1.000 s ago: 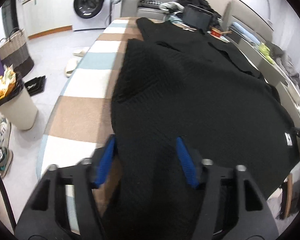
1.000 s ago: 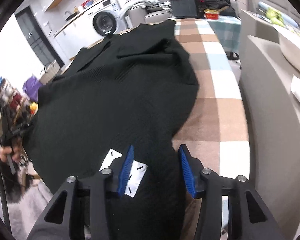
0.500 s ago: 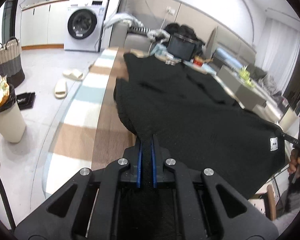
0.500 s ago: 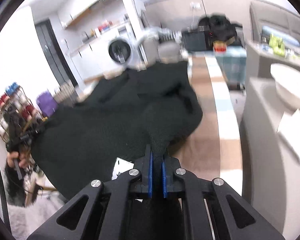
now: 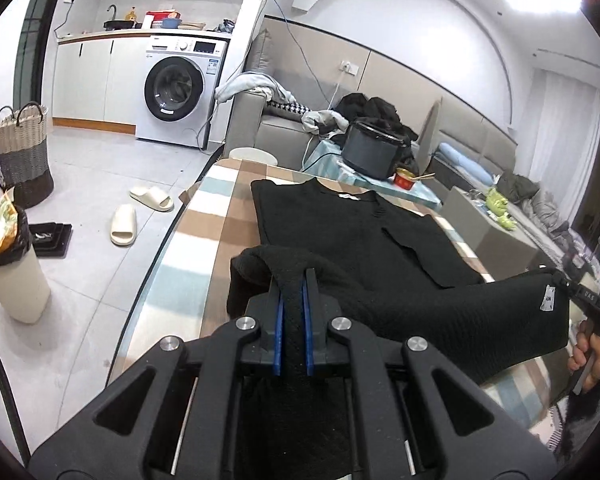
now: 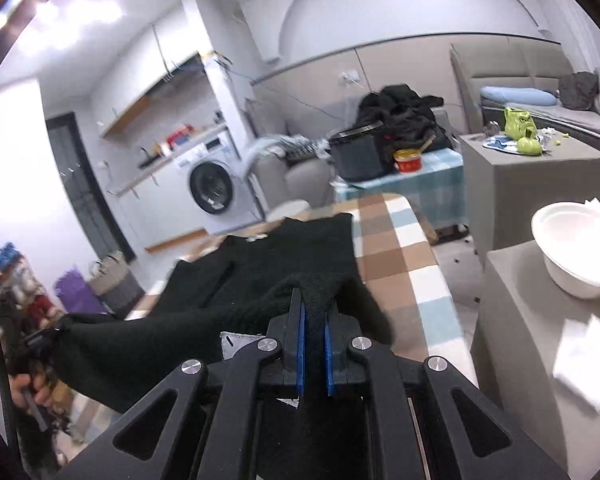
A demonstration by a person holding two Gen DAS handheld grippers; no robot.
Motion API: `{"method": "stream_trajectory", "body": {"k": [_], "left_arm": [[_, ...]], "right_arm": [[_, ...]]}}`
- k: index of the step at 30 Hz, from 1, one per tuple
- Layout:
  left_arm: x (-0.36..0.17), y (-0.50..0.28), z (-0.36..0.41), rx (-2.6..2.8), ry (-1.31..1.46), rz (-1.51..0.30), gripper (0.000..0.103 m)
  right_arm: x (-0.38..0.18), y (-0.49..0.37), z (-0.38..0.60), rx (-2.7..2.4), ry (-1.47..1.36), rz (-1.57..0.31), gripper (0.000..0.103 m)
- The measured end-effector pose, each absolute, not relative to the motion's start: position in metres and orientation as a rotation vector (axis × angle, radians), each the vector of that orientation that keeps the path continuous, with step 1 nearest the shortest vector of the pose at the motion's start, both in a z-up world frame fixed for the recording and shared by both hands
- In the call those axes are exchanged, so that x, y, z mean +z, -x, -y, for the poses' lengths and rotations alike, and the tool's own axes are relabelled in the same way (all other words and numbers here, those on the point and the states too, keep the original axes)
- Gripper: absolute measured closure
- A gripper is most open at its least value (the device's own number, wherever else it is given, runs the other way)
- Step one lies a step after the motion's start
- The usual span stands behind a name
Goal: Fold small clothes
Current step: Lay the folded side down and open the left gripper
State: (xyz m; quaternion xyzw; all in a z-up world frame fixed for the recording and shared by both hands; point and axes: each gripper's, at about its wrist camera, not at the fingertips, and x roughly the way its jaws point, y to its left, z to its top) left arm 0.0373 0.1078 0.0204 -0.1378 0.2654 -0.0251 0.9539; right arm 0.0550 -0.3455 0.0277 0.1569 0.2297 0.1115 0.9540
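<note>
Jaws of the left gripper and the right gripper are each pinched tight on a near corner of the black top, lifted, while its neck end lies straight ahead, flat on the bench.

Matt black knit garment, textured

The left gripper is closed tight, with black cloth pinched between its blue pads. The right gripper is closed the same way. Each gripper is pointed a little downward.
</note>
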Motion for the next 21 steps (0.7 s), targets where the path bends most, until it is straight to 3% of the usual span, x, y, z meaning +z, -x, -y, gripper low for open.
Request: {"method": "stream_trajectory", "body": {"k": [7, 11, 14, 16, 17, 18, 21], "left_arm": [[-0.01, -0.124, -0.116, -0.002, 0.288, -0.651, 0.098], [-0.043, -0.161, -0.117, 0.024, 0.292, -0.742, 0.097], [-0.06, -0.172, -0.119, 0.055, 0.3, -0.801, 0.081], [-0.067, -0.174, -0.123, 0.084, 0.307, -0.824, 0.046], [-0.07, -0.172, -0.127, 0.105, 0.317, -0.823, 0.039], [-0.072, -0.17, -0.131, 0.113, 0.327, -0.818, 0.035], [-0.076, -0.173, -0.138, 0.098, 0.347, -0.828, 0.035]], "right_arm": [[0.008, -0.137, 0.336, 0.178, -0.306, -0.589, 0.095], [-0.009, -0.173, 0.338, 0.152, -0.295, -0.66, 0.088], [-0.024, -0.194, 0.342, 0.123, -0.281, -0.728, 0.078], [-0.033, -0.198, 0.348, 0.091, -0.293, -0.795, 0.056], [-0.036, -0.196, 0.351, 0.085, -0.303, -0.804, 0.05], [-0.037, -0.194, 0.356, 0.075, -0.315, -0.811, 0.044], [-0.041, -0.188, 0.369, 0.104, -0.347, -0.82, 0.033]]}}
